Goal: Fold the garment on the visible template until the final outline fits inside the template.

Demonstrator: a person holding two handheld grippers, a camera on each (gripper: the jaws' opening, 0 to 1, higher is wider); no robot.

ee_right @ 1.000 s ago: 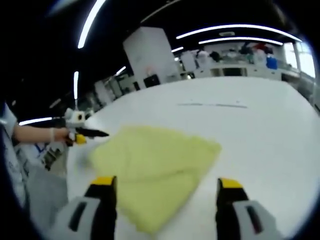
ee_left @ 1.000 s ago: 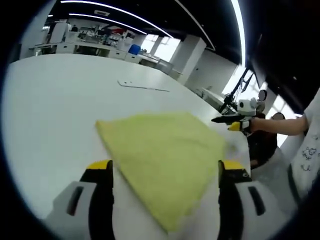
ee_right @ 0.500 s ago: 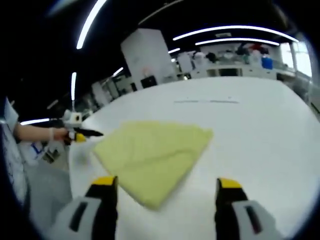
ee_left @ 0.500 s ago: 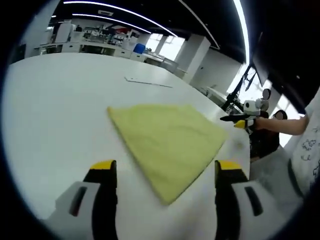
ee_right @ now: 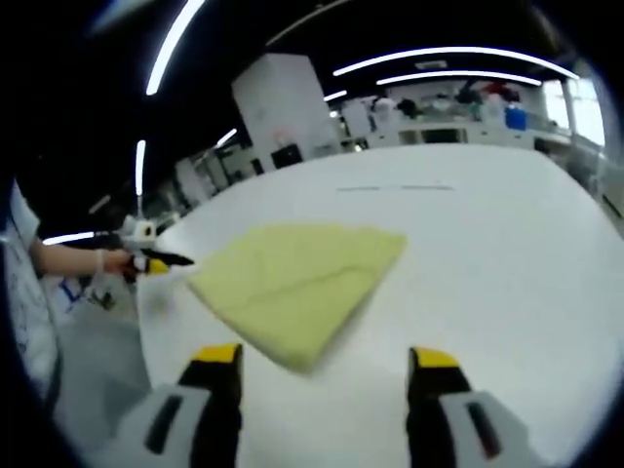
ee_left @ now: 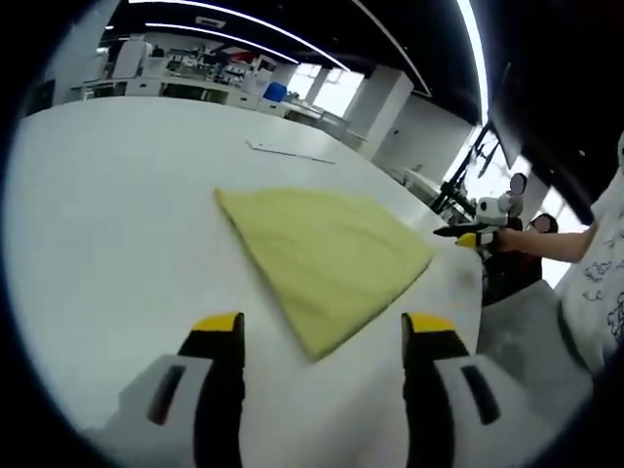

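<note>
A yellow garment [ee_left: 324, 255] lies folded flat in a rough triangle on the white table [ee_left: 107, 224]. My left gripper [ee_left: 322, 326] hovers just short of its near corner, open, with nothing between the yellow-tipped jaws. In the right gripper view the same garment [ee_right: 297, 273] lies ahead of my right gripper [ee_right: 323, 356], which is open and holds nothing. Each gripper shows in the other's view, beside a far corner of the cloth: the right gripper [ee_left: 460, 234] and the left gripper [ee_right: 158, 262], each in a hand. A thin template line [ee_left: 289, 151] is marked on the table beyond the garment.
The table edge runs close behind the garment on the person's side [ee_left: 478, 283]. A person's patterned sleeve [ee_left: 597, 292] is at the right of the left gripper view. Benches and equipment [ee_left: 195, 88] stand far behind the table.
Both grippers have drawn back from the garment: its near corner, which reached down between the jaws a second ago, now lies ahead of the jaw tips. The cloth stays flat.
</note>
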